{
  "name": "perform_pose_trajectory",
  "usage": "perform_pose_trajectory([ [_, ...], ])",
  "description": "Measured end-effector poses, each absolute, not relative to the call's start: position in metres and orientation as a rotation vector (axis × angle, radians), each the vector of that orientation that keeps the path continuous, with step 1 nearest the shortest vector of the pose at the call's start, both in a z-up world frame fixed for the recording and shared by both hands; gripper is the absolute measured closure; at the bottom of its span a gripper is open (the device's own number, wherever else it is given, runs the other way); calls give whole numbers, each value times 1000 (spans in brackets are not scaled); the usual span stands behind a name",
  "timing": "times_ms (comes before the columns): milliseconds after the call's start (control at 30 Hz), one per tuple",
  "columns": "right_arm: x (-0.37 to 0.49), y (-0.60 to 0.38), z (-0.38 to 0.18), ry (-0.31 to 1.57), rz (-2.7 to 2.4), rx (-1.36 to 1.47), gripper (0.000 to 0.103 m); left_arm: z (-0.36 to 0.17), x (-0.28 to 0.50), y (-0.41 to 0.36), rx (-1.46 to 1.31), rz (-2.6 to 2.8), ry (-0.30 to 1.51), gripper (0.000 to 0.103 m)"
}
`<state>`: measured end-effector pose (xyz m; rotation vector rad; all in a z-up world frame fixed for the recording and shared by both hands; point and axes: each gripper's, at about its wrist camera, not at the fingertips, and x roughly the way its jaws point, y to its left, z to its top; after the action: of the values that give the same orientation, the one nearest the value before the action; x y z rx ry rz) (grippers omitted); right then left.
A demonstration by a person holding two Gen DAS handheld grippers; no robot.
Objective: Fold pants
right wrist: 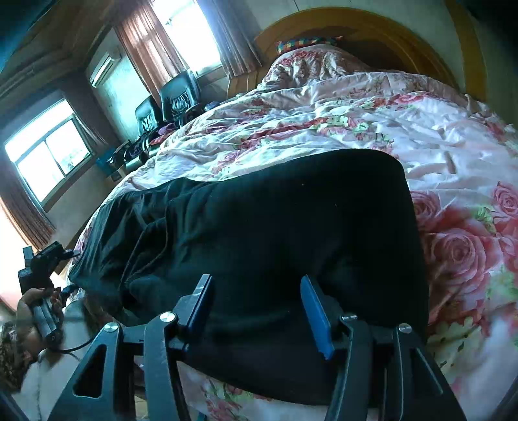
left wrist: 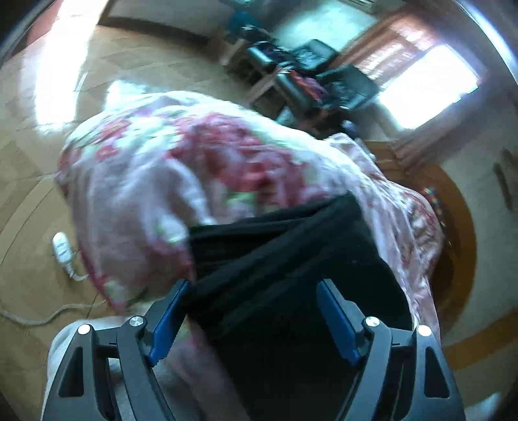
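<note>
Black pants lie folded in a broad, wrinkled pad on the floral quilt, close to the bed's near edge. In the left wrist view the pants show as dark overlapping bands. My left gripper hangs over their near end, open wide, its blue pads on either side of the cloth and not pressing on it. My right gripper stands open over the pants' near edge, with cloth between the blue pads but not pinched. A hand holds the other gripper's handle at the far left.
The quilt drapes over the bed's corner above a wooden floor. A white power strip with its cable lies on the floor. A curved wooden headboard, black chairs and bright windows ring the bed.
</note>
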<state>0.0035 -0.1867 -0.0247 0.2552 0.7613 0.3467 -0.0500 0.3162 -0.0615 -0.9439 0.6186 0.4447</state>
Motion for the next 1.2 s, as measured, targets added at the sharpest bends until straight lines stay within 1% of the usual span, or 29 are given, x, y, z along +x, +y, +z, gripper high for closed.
perform_pose_trajectory([
  [100,4,-187,-25,761,347,256,47,-68,-37,320,-915,463,661,24],
  [233,3,-188,-24,758,351,270,47,-74,-32,330,-953,475,629,25],
  [267,3,-188,-25,759,351,272,47,-74,-30,331,-950,472,629,28],
  [333,3,-187,-25,760,351,269,47,-75,-22,332,-952,465,646,48],
  [367,3,-188,-25,759,351,268,47,-75,-21,332,-960,455,655,54],
  [400,3,-188,-25,760,351,267,47,-76,-17,333,-976,430,662,68],
  [467,3,-188,-25,759,351,269,47,-71,-20,330,-974,413,671,75],
  [500,3,-188,-25,759,352,271,47,-66,-20,328,-954,414,666,82],
  [567,3,-189,-25,758,352,271,47,-55,-23,324,-918,403,651,86],
  [733,3,-189,-25,758,352,270,47,-14,-22,297,-796,287,560,88],
  [967,2,-190,-23,757,331,267,47,53,-21,234,-626,54,444,88],
  [1000,1,-191,-21,746,310,263,46,61,-22,224,-602,22,433,88],
  [1067,0,-195,-16,728,263,252,41,76,-23,203,-554,-47,416,88],
  [1100,0,-196,-15,726,249,250,39,83,-22,194,-537,-73,412,88],
  [1200,1,-197,-15,740,234,248,39,96,-30,163,-469,-161,400,88],
])
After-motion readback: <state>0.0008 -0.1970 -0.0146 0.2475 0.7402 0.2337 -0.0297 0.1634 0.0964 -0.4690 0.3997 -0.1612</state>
